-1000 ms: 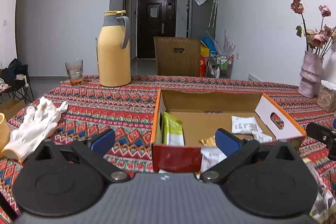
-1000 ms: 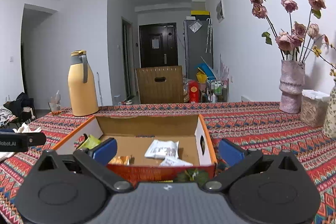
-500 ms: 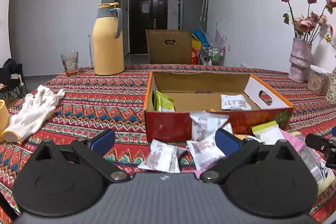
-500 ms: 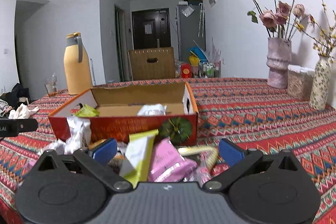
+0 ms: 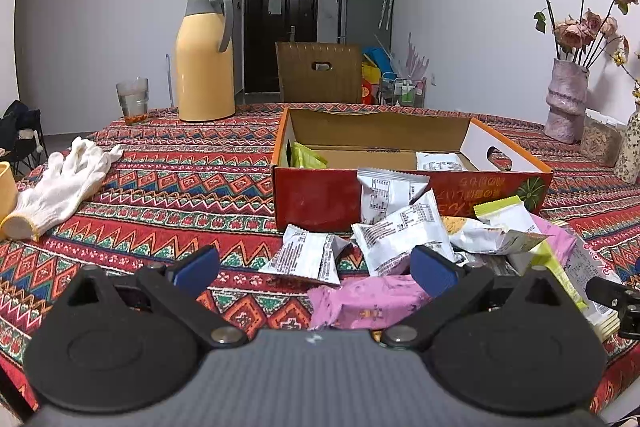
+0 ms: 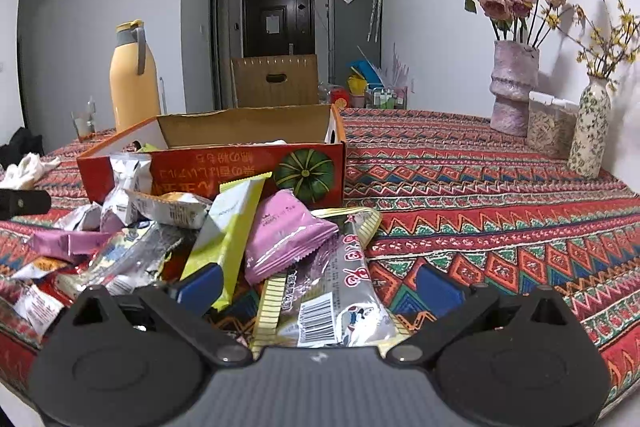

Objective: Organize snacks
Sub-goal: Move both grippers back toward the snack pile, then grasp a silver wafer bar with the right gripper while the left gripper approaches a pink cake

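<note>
A worktop (image 5: 168,183) draped in a red, zigzag-patterned woven cloth is seen in a white-walled room, with a dark door (image 5: 280,31) and a grey refrigerator (image 5: 364,7) at the far end. An open red-and-orange cardboard box (image 5: 316,203) printed with a green pumpkin serves as the landmark near the middle of the cloth; a green packet (image 5: 306,157) and a white packet (image 5: 438,161) are seen lying inside it. A loose heap of snack packets (image 6: 224,227) in white, pink, yellow-green and silver is piled against the box's near wall and spreads toward the worktop's near edge.

Left of the box, white cotton gloves (image 5: 64,183) lie on the cloth, and behind it to the left stand a tall yellow thermos jug (image 5: 204,55) and a drinking glass (image 5: 132,101). Far to the right of the box, a pink textured vase of dried roses (image 6: 514,87), a clear lidded container (image 6: 550,123) and a floral ceramic vase (image 6: 590,135) are lined along the wall. A brown carton (image 5: 318,73) is seen beyond the far edge.

The left gripper (image 5: 314,267) is held spread wide and empty over the heap's left side, and the right gripper (image 6: 316,281) is likewise spread and empty above a silver packet (image 6: 352,291) at the heap's right. Bare cloth lies open between the box and the vases, and between the box and the gloves.
</note>
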`<act>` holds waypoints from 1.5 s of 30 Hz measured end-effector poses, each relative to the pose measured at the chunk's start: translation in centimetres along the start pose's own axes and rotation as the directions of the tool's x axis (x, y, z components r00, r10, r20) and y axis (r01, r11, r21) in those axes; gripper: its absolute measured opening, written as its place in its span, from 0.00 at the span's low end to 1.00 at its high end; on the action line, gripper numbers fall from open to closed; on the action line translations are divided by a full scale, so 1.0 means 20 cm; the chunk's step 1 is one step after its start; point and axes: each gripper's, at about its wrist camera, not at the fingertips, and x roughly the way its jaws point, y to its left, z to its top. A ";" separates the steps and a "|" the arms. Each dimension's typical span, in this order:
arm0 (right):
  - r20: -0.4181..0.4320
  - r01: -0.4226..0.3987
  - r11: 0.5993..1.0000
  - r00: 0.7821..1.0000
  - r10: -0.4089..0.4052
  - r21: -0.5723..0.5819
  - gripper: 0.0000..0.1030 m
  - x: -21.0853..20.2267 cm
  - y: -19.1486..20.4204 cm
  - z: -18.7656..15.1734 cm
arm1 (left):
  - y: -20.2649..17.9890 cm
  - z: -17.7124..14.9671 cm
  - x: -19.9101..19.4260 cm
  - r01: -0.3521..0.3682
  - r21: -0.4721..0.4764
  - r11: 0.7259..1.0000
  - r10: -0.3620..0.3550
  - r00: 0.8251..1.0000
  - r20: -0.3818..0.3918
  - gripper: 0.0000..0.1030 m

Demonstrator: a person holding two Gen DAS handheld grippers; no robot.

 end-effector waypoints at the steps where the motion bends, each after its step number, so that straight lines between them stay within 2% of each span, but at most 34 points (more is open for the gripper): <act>1: -0.001 0.001 1.000 1.000 -0.001 0.000 0.95 0.01 0.00 0.00 | 0.00 0.00 0.00 -0.004 0.000 1.000 0.004 1.000 -0.003 1.00; 7: -0.045 0.008 1.000 0.999 -0.009 -0.003 0.82 0.10 -0.04 0.02 | 0.01 0.00 -0.01 -0.027 -0.007 1.000 0.027 1.000 -0.007 1.00; 13: -0.131 -0.012 1.000 0.991 0.011 -0.006 0.73 0.25 -0.08 0.05 | 0.03 0.00 0.00 -0.036 -0.022 0.999 0.036 0.999 -0.013 1.00; 18: -0.156 -0.022 1.000 0.988 0.022 0.004 0.77 0.32 -0.09 0.08 | 0.04 0.01 0.01 -0.035 -0.030 0.999 0.034 0.999 -0.013 1.00; 21: -0.148 -0.024 1.000 0.989 0.023 -0.004 0.79 0.34 -0.08 0.07 | 0.03 0.00 0.01 -0.036 -0.031 0.999 0.035 0.999 -0.015 1.00; 24: -0.142 -0.030 0.999 0.989 0.029 -0.010 0.76 0.33 -0.08 0.07 | 0.04 0.00 0.02 -0.037 -0.034 0.999 0.036 0.999 -0.020 1.00; 28: -0.120 -0.058 0.998 0.991 0.053 -0.033 0.60 0.31 -0.05 0.05 | 0.03 0.00 0.03 -0.035 -0.035 0.999 0.034 0.999 -0.026 1.00; 32: -0.105 -0.048 0.997 0.994 0.041 -0.067 0.47 0.28 -0.01 0.04 | 0.04 0.00 0.02 -0.042 -0.042 0.998 0.041 0.999 -0.022 1.00; 34: -0.102 -0.053 0.996 0.994 0.046 -0.066 0.35 0.26 -0.02 0.04 | 0.05 0.01 0.02 -0.051 -0.053 0.997 0.050 0.999 -0.018 1.00; 39: -0.071 -0.006 0.997 0.998 0.000 -0.078 0.31 0.22 0.00 0.02 | 0.07 0.01 0.01 -0.055 -0.062 0.997 0.054 0.998 -0.016 1.00; 45: -0.002 0.020 1.000 1.000 -0.020 -0.017 0.26 0.14 -0.06 0.03 | 0.07 0.01 0.01 -0.058 -0.060 0.997 0.057 0.998 -0.019 1.00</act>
